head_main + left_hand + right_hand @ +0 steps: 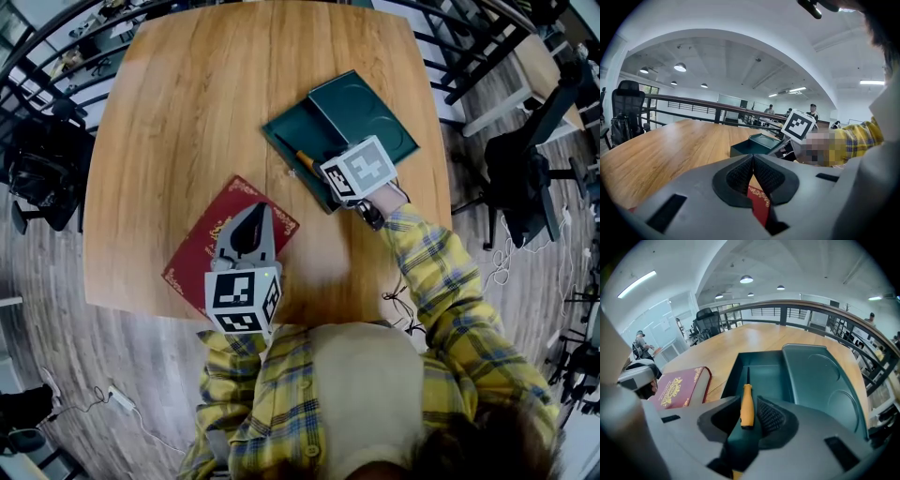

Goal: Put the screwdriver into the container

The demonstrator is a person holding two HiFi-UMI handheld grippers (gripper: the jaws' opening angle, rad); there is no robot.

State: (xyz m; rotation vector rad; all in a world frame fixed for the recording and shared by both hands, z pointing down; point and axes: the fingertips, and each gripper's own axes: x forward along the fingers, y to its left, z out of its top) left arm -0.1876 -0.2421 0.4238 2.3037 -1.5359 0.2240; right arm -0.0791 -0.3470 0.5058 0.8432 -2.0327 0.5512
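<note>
A screwdriver (747, 404) with an orange handle lies in the dark green container (768, 376), its blade pointing away from me. My right gripper (749, 416) is open around the handle, with a thin gap showing beside one pad. In the head view the screwdriver (305, 157) lies along the near left side of the container (298, 131), just ahead of the right gripper (323, 169). My left gripper (247, 230) is shut and empty above a red book (199, 251); its pads meet in the left gripper view, where the left gripper (753, 176) points toward the container (752, 145).
The container's green lid (367, 111) lies open to the right of the tray, also seen as the lid (820, 376). The red book (677, 387) sits left of the container. The wooden table (206, 103) ends at a railing; office chairs stand on the floor around it.
</note>
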